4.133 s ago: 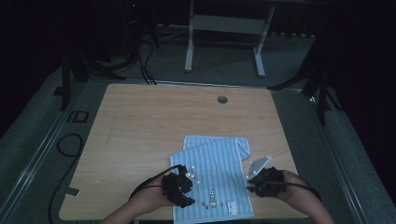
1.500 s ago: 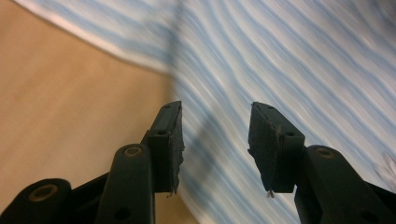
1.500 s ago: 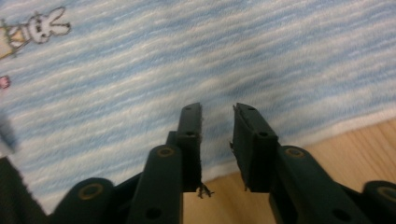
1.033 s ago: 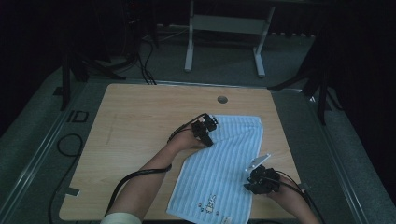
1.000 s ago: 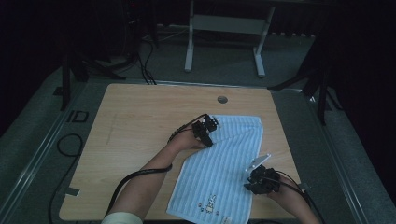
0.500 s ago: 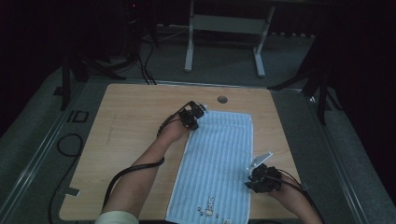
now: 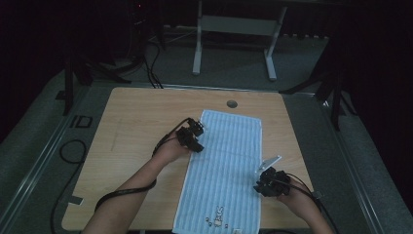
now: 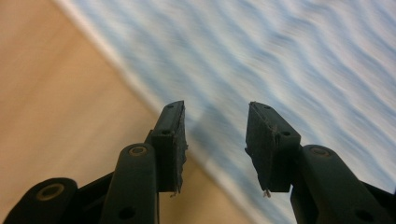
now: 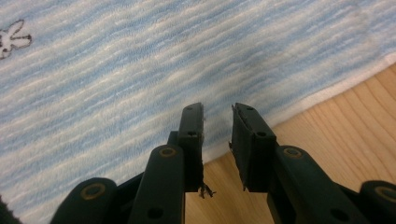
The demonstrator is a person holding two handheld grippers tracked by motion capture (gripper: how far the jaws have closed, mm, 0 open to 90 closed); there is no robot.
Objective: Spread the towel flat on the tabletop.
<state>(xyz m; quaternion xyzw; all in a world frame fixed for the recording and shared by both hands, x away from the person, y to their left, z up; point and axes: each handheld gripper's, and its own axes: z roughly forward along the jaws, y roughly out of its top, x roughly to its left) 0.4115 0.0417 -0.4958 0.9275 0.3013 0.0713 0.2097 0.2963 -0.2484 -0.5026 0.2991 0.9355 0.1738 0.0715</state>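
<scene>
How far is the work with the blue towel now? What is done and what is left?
Done: the blue striped towel lies spread flat on the table. In hand: nothing; the left gripper and right gripper sit open at its long edges. Left: unclear; perhaps smoothing.

- Right gripper (image 9: 217, 114): black jaws rise from the bottom centre, a narrow gap between them, nothing held.
- Blue-striped towel (image 9: 140, 65): fills the upper left, white edge running diagonally.
- Wooden table (image 9: 345, 126): lower right.

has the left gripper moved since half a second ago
Yes. The left gripper has pulled back toward the person, away from the round hole in the table, along the towel's left edge.
</scene>
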